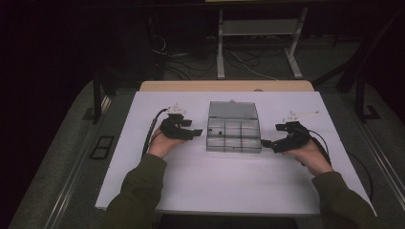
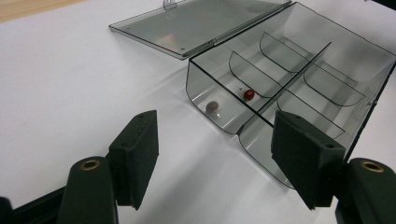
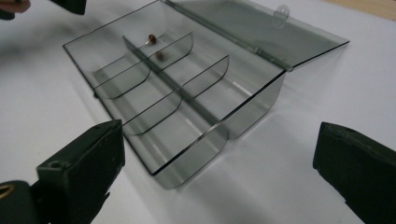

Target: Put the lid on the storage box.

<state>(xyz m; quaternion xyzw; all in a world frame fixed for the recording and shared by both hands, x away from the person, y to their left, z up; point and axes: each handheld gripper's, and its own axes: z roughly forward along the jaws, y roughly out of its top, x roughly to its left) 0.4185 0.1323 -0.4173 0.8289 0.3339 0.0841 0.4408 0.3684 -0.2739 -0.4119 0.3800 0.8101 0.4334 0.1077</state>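
A smoky clear plastic compartment box (image 1: 233, 135) sits mid-board with its lid (image 1: 232, 110) laid open flat on the far side. Dividers split the box (image 2: 299, 79) into several cells. One small red bead (image 2: 249, 94) lies in the cell nearest the lid hinge on the left end, and the bead (image 3: 152, 38) is also at the far end in the right gripper view. My left gripper (image 1: 193, 129) is just left of the box, jaws wide open and empty (image 2: 219, 149). My right gripper (image 1: 273, 135) is just right of the box (image 3: 187, 102), also open and empty (image 3: 219, 144).
The box rests on a white board (image 1: 143, 181) over a wooden table (image 1: 191, 86). Cables trail from both grippers along the board. Beyond the table are floor cables and a metal stand (image 1: 258, 28). The other hand (image 3: 14, 5) shows at the top left of the right gripper view.
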